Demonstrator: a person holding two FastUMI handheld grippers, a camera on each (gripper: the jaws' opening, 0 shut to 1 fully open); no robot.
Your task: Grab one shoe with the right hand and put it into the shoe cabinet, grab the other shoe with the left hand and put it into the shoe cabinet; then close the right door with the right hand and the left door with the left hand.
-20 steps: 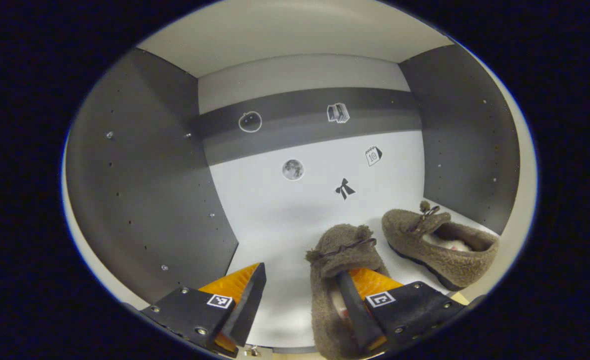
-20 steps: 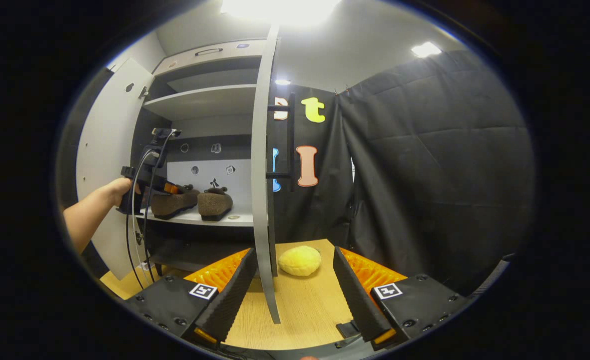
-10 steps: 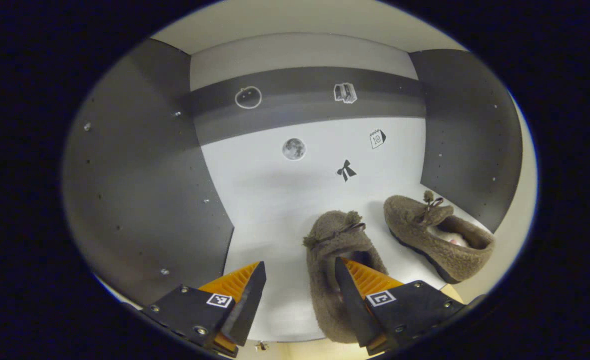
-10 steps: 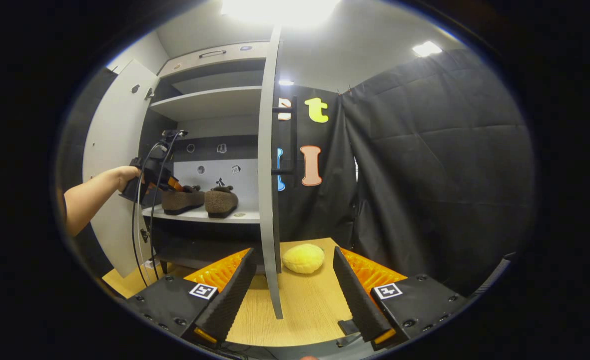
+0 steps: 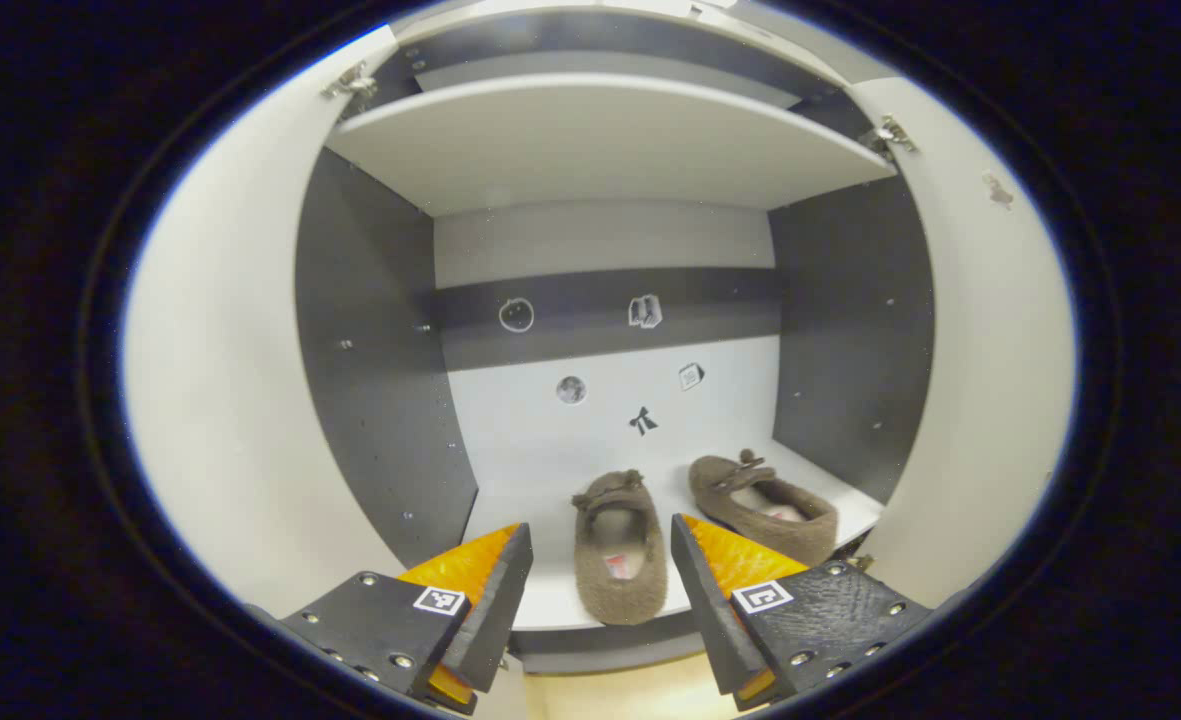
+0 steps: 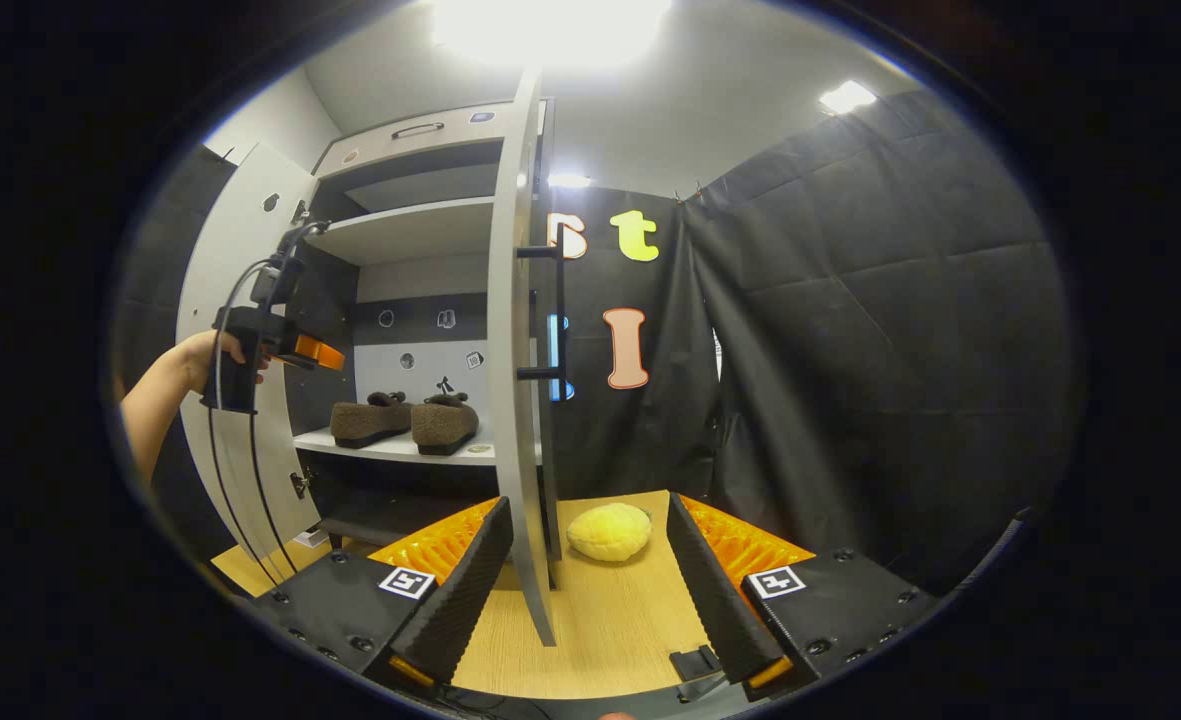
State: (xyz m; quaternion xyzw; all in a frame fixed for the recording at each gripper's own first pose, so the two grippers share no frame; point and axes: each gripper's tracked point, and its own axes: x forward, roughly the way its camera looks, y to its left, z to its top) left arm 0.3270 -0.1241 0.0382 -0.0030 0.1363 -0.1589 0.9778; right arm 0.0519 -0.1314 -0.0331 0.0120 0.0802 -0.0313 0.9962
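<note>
No readable writing. The stickers (image 5: 640,310) on the shoe cabinet's back wall (image 5: 610,400) are pictures: a ring, books, a moon, a bow, and a calendar whose number is too small to read. The grippers carry only square coded markers (image 5: 762,597).

Black draped cloth wall (image 6: 850,330) hangs behind a light wooden floor (image 6: 605,610). Bright ceiling lamps (image 6: 550,20) glare from the white ceiling; a yellow, perhaps plush, lump (image 6: 608,531) lies on the wood.
</note>
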